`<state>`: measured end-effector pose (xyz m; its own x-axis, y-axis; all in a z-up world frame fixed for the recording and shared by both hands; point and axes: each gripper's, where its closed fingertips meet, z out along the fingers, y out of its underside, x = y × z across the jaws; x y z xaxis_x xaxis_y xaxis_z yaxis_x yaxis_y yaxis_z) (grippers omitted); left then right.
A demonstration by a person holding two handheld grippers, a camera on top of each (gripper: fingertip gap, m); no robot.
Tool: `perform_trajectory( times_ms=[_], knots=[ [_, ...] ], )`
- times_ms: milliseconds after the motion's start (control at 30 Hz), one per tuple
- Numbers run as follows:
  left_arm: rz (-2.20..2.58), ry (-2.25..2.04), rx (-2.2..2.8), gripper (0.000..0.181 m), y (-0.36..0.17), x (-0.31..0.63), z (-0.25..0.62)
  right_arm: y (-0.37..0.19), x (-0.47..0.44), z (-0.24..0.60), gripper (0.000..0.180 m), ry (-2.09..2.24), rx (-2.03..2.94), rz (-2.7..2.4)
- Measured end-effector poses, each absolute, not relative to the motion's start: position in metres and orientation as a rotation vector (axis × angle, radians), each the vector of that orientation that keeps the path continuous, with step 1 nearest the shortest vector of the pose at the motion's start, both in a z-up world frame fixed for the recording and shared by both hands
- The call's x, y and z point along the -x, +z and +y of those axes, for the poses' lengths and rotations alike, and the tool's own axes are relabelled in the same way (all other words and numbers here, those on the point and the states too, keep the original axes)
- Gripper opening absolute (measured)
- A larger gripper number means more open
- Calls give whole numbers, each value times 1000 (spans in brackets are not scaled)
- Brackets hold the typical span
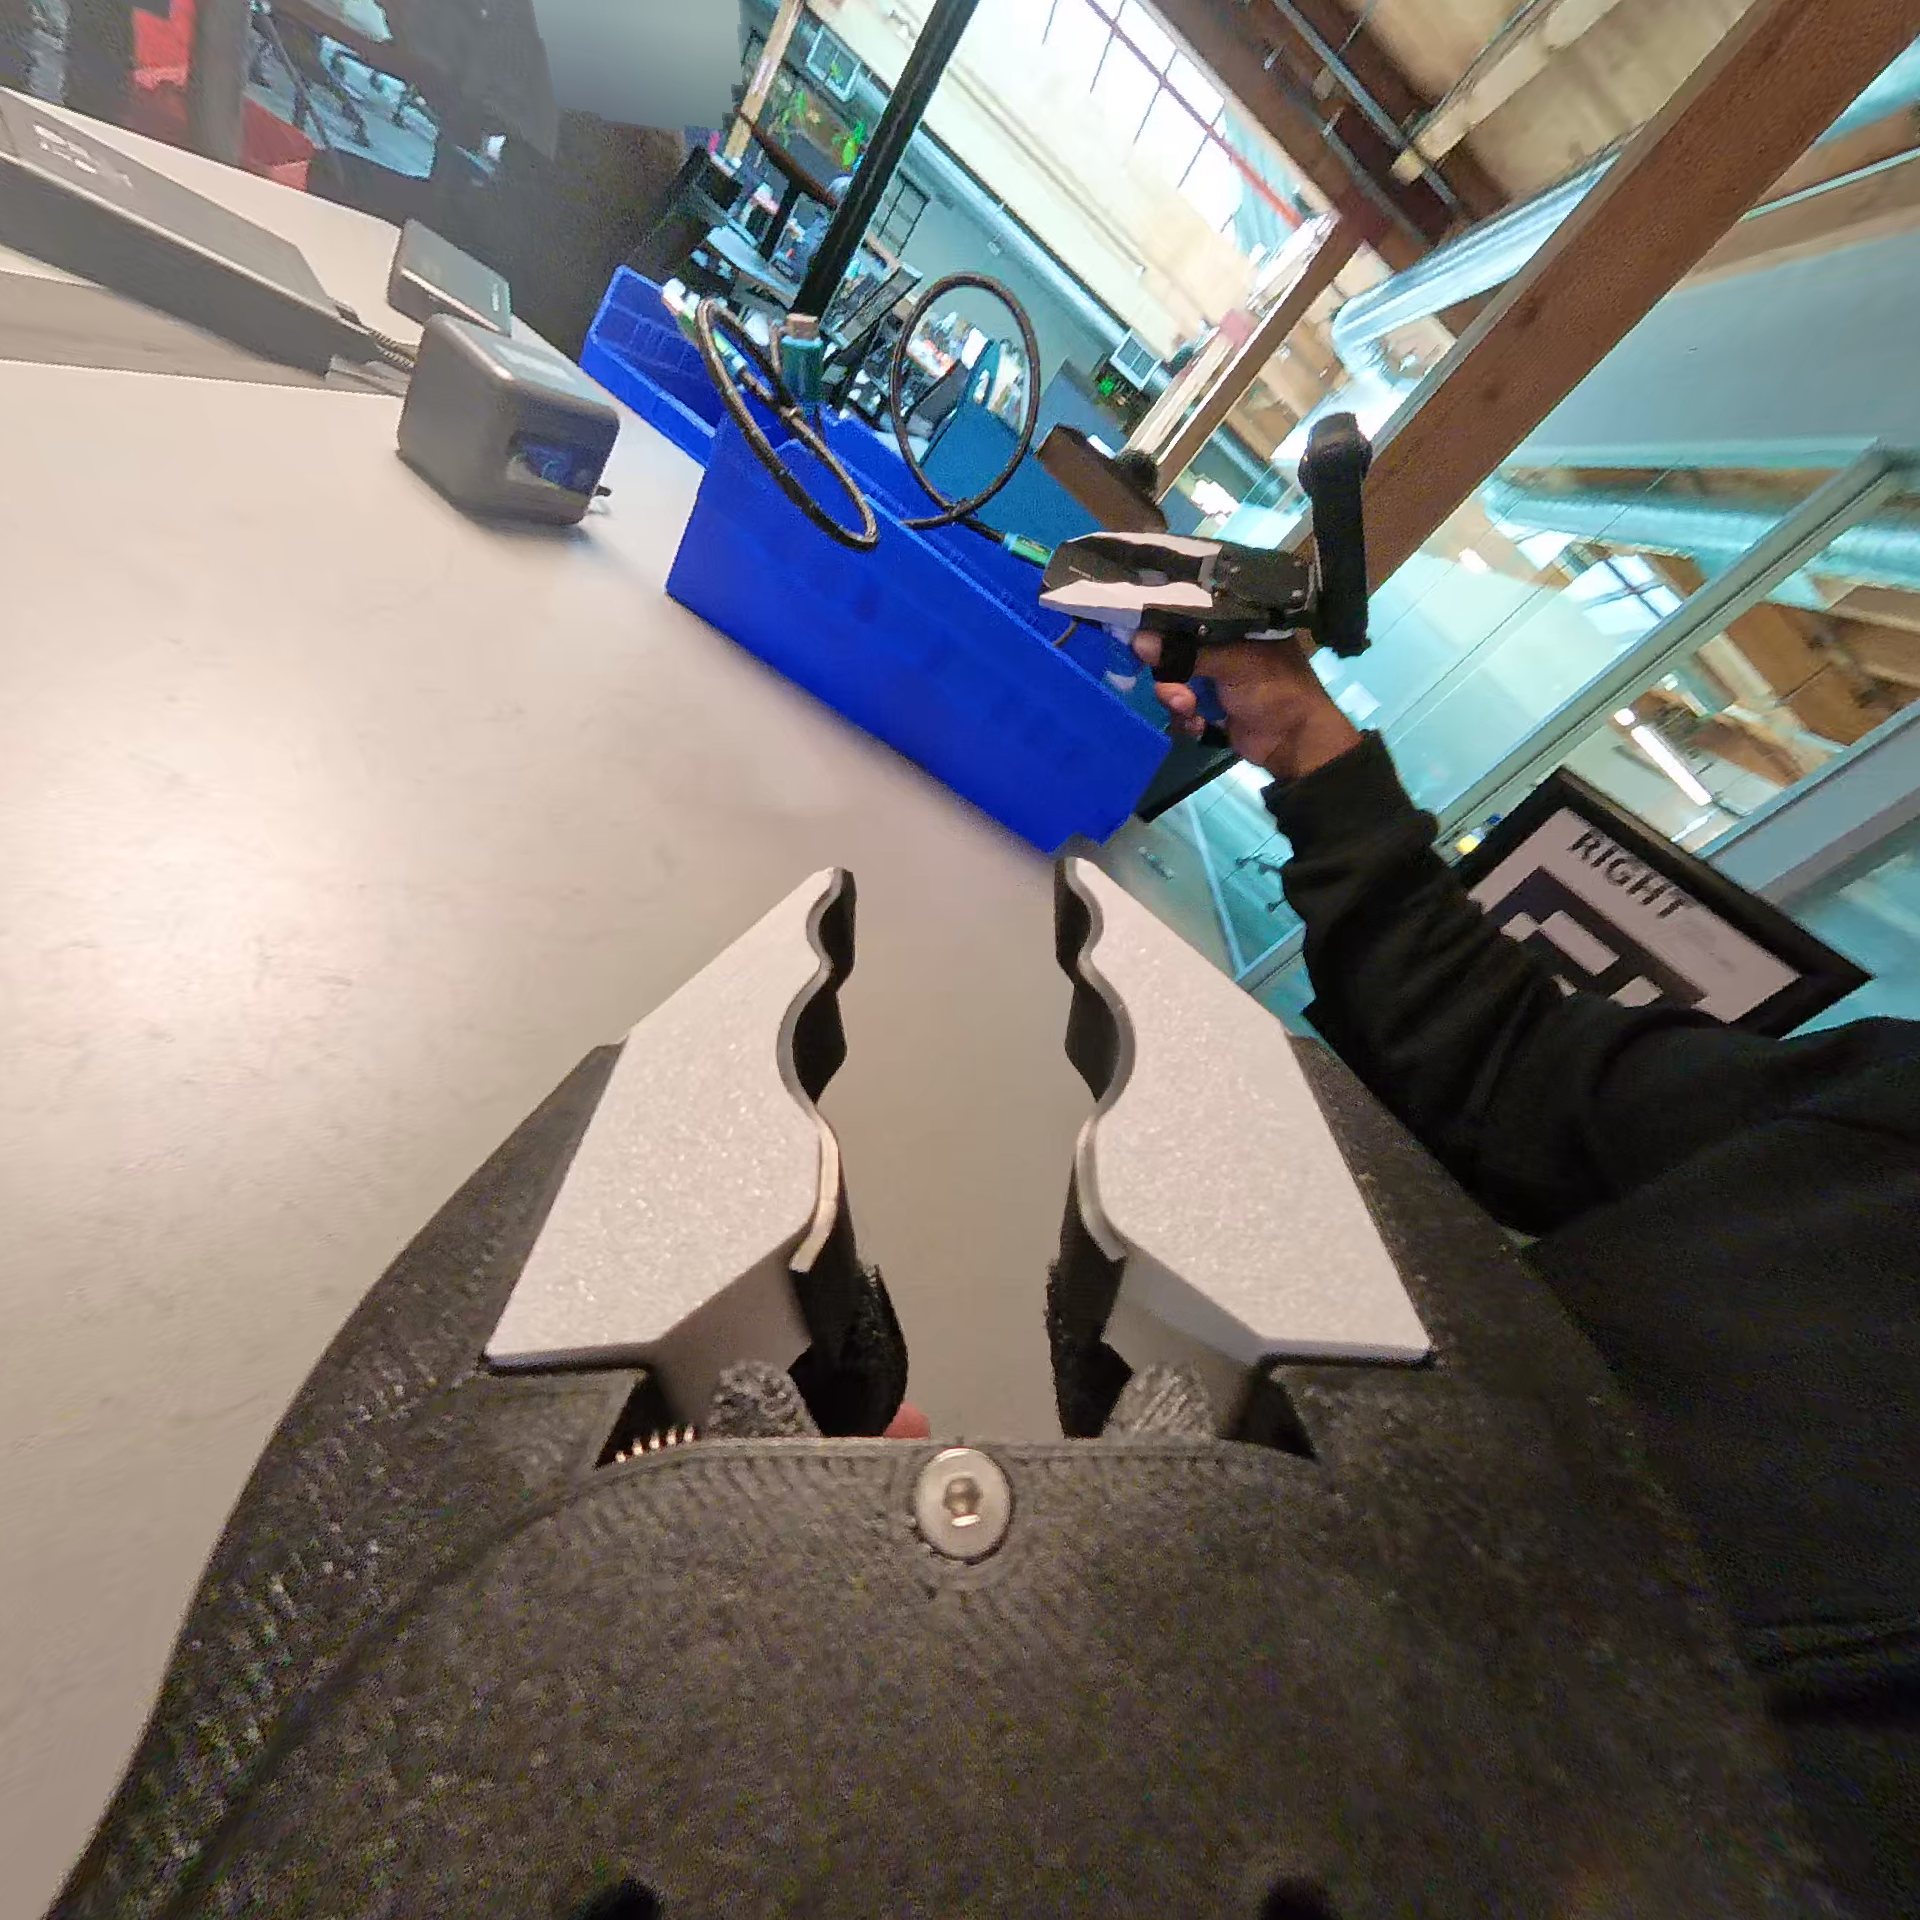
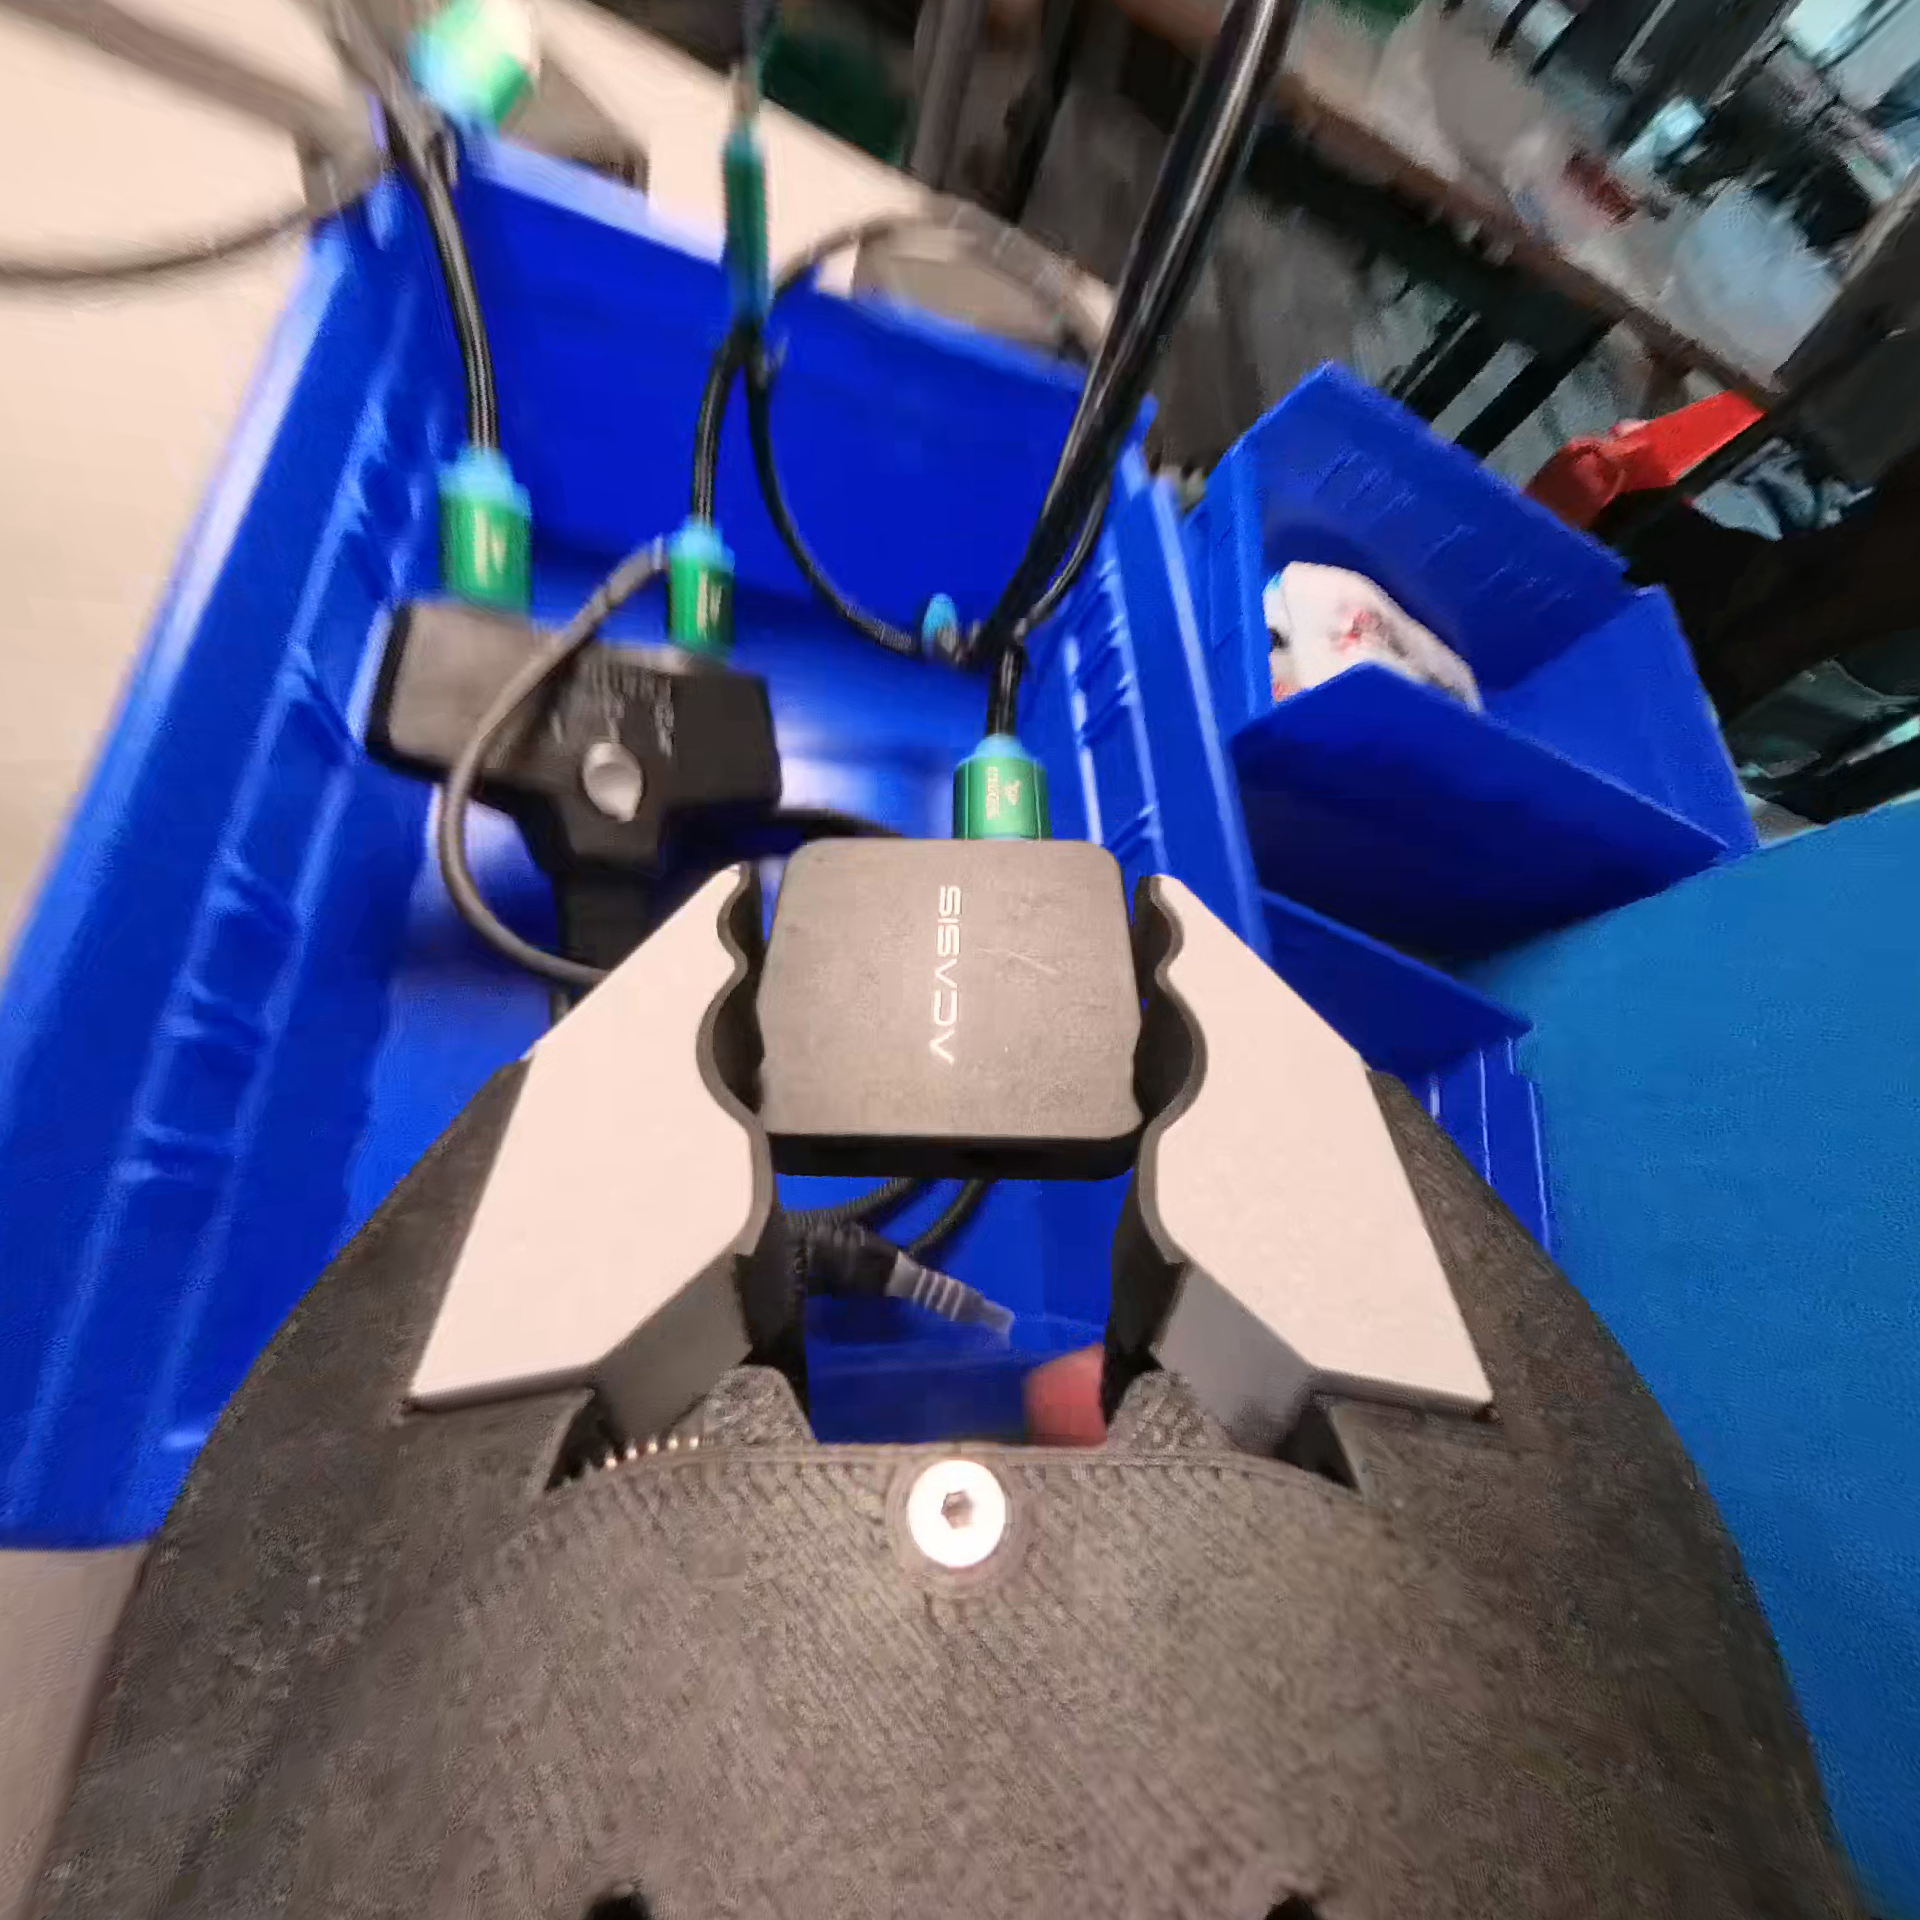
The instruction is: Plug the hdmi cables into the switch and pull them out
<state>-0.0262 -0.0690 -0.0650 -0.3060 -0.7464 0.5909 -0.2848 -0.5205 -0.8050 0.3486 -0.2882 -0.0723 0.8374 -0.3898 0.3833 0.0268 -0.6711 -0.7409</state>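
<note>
holding the switch [image 2: 945, 1003] over the blue bin [image 2: 208, 935], the right gripper [image 2: 940, 997] clamps its sides, one green plug [image 2: 1000, 795] seated at 12 o'clock. left gripper [image 1: 956, 997] gapes empty; next, probably, it must pinch a plug.

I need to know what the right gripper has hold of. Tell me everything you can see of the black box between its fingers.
The black box is a flat, matte, rounded-corner square with pale writing on top. It is held about level over the blue bin, clamped at its two sides by the right gripper. A green plug on a black braided cable sits in its far edge. A cable runs under its near edge; whether it joins is unclear.
</note>
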Motion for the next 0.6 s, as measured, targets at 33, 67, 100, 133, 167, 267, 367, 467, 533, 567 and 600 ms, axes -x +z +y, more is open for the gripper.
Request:
perform_trajectory(
  times_ms=[33,67,100,133,167,267,367,467,533,567,600],
  knots=[
    [1318,-1854,1601,41,-69,25,-69,-84,-347,-290,76,-691,2291,221],
    [1337,-1807,1610,46,-73,25,-69,-91,-346,-293,76,-718,2348,180],
    [1357,-1744,1627,56,-79,23,-67,-95,-345,-296,76,-751,2385,149],
    [1389,-1676,1646,64,-87,22,-66,-95,-344,-299,77,-777,2404,132],
    [1425,-1603,1661,68,-95,22,-66,-93,-343,-302,84,-787,2410,133],
    [1511,-1378,1724,82,-122,23,-63,-77,-339,-312,99,-769,2343,189],
    [1594,-1209,1729,95,-143,29,-67,-61,-328,-323,101,-689,2239,263],
    [1604,-1113,1747,101,-151,40,-71,-54,-297,-326,97,-518,2129,278],
    [1550,-1078,1762,101,-150,51,-70,-57,-263,-320,94,-358,2075,229],
    [1509,-1062,1783,102,-149,60,-69,-60,-247,-317,92,-296,2064,199],
    [1458,-1048,1799,102,-148,69,-68,-65,-233,-314,90,-255,2060,169]
  ],
)
